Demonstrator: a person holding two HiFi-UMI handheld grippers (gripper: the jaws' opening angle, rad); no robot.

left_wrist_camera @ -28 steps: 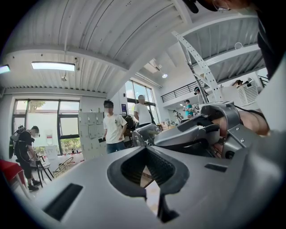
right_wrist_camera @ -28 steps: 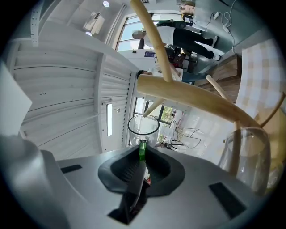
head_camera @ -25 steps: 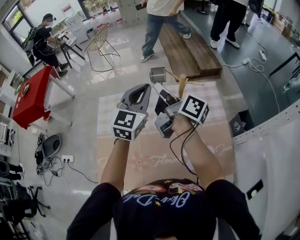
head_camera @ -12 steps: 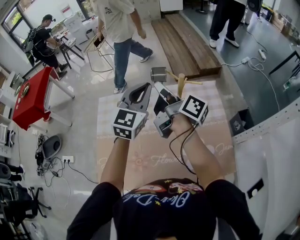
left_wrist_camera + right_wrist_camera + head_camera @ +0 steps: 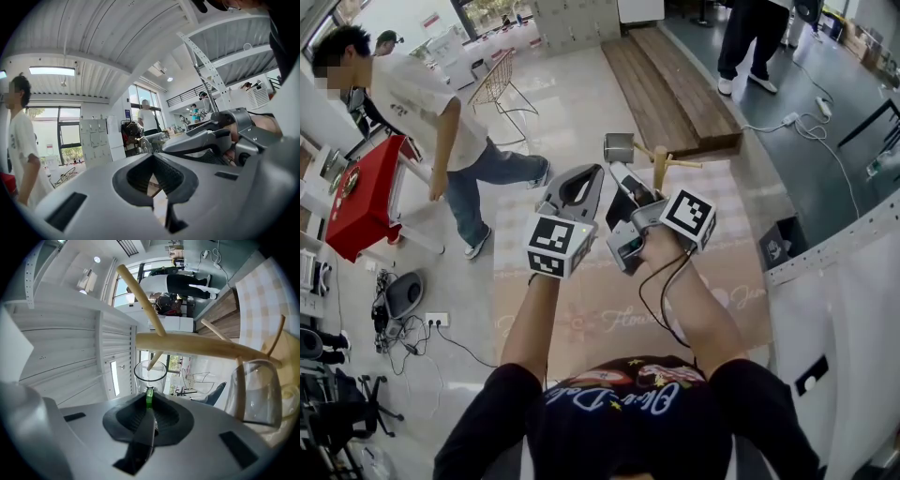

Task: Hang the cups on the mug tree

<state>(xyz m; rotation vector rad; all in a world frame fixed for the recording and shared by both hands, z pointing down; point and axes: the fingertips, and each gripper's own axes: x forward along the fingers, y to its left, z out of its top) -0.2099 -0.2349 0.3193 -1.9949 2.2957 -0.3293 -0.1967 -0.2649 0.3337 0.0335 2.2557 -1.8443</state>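
My right gripper [image 5: 619, 172] [image 5: 149, 398] is shut on the green handle [image 5: 149, 396] of a clear glass cup [image 5: 618, 147] [image 5: 150, 372], held up beside the wooden mug tree [image 5: 661, 167] [image 5: 197, 346]. In the right gripper view a peg's tip [image 5: 151, 363] lies against the cup's mouth; I cannot tell whether it is inside. A second glass cup [image 5: 255, 391] hangs on another peg. My left gripper [image 5: 592, 174] [image 5: 154, 180] is level beside the right one, its fingertips together with nothing between them.
A person in a white shirt [image 5: 441, 117] walks at the left by a red table [image 5: 358, 197]. A wooden platform [image 5: 675, 80], a wire chair [image 5: 502, 80] and another standing person [image 5: 750, 37] are farther off. A white counter [image 5: 844, 309] runs along the right.
The person in the white shirt has walked from the top middle to the left of the floor. Both grippers and the cup have stayed in place.
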